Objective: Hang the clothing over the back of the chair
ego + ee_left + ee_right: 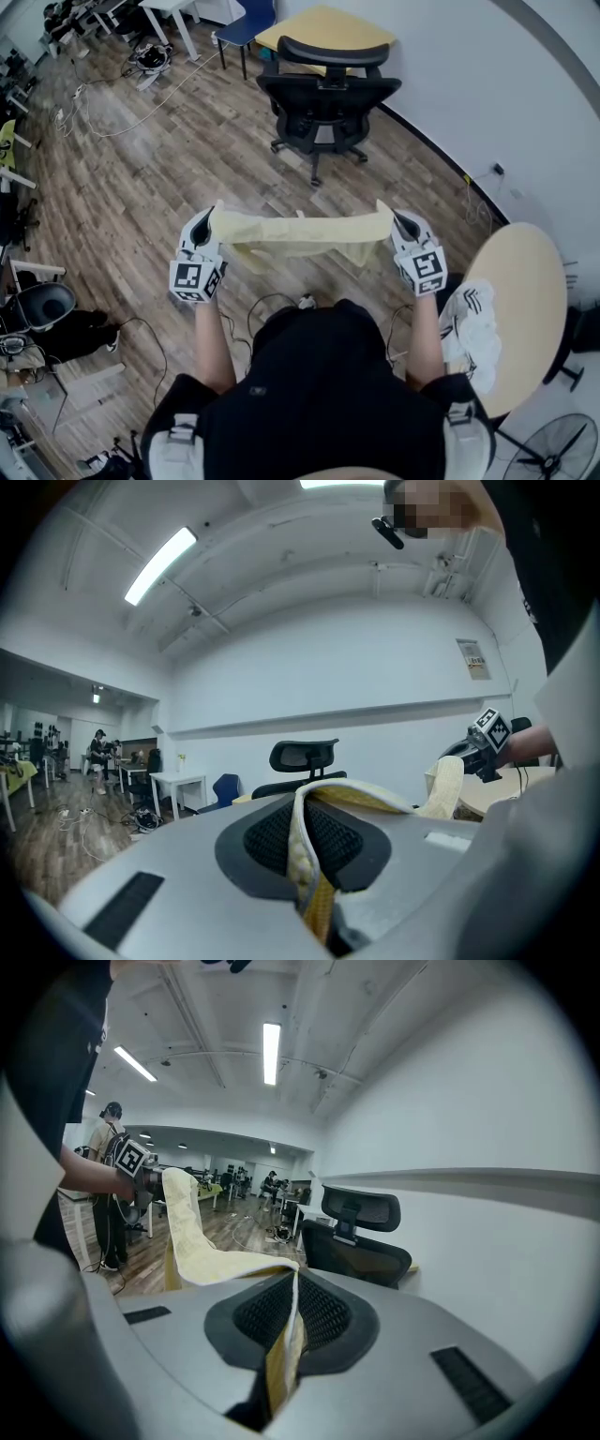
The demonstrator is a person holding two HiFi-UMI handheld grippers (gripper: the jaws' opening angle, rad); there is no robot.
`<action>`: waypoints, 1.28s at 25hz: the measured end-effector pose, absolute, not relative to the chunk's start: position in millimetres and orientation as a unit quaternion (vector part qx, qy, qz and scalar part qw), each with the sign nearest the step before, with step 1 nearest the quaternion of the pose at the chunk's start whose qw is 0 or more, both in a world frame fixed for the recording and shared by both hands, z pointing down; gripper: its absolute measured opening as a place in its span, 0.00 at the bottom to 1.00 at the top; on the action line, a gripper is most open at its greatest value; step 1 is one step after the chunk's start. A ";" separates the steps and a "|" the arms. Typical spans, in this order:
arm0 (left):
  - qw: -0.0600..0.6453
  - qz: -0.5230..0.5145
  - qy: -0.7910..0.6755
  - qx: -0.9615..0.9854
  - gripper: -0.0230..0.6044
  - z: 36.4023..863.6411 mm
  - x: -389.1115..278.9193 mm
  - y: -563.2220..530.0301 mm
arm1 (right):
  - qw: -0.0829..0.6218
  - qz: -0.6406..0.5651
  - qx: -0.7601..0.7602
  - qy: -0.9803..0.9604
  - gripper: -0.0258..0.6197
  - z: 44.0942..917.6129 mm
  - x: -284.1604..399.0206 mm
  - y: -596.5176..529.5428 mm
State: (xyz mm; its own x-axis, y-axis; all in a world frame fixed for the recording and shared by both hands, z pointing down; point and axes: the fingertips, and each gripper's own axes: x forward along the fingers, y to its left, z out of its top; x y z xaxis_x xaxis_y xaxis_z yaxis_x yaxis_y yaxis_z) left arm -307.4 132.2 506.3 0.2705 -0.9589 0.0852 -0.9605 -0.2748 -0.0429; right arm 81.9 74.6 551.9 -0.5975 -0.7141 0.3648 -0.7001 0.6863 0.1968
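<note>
A pale yellow garment (300,236) hangs stretched in the air between my two grippers. My left gripper (207,225) is shut on its left corner, and the cloth (305,855) runs out between the closed jaws. My right gripper (401,225) is shut on the right corner, where the fabric (281,1344) is pinched the same way. The black office chair (323,94) stands ahead on the wood floor, well beyond the garment, its back and headrest facing me. It also shows as the chair (302,766) in the left gripper view and the chair (356,1237) in the right gripper view.
A round light-wood table (520,309) stands at my right with a white cloth (473,333) on its edge. A yellow table (323,33) sits behind the chair by the white wall. Cables (112,103) trail over the floor at far left. A fan (553,450) stands at bottom right.
</note>
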 end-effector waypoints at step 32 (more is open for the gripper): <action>0.012 0.061 -0.621 0.781 0.05 507.2 -286.1 52.7 | 0.209 -0.012 0.380 -0.901 0.04 556.2 103.5 -26.1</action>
